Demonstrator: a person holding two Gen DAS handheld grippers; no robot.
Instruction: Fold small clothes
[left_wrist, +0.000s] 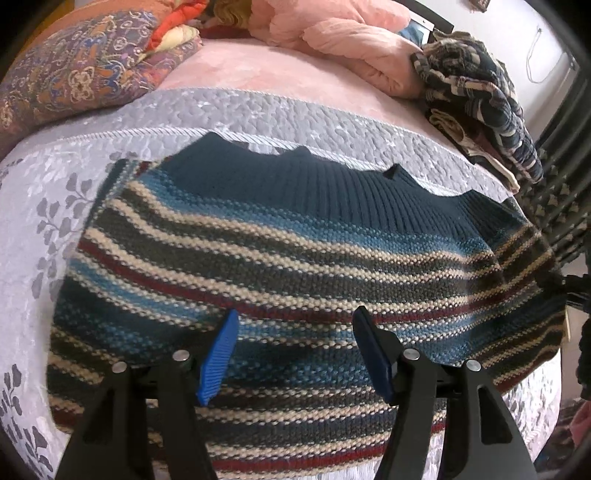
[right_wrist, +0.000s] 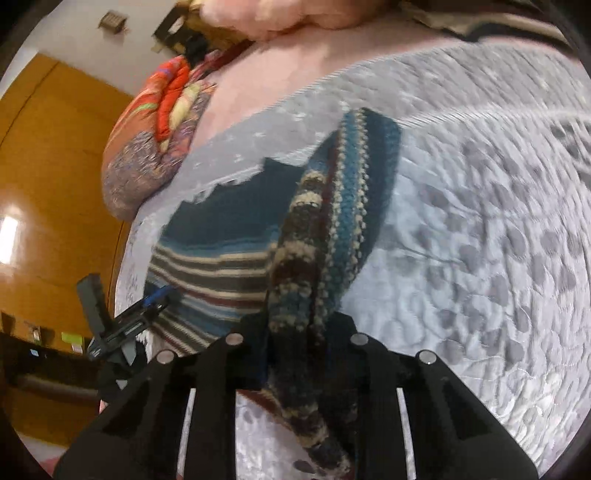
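While right hand-held gripper pinches sweater sleeve, left hand-held gripper gapes empty; clothes pile nearby.

A bed wears a grey quilted cover with leaf prints. At its far side lie a paisley pillow, a pink blanket and a heap of checked dark cloth. Beyond the bed stands an orange wall.
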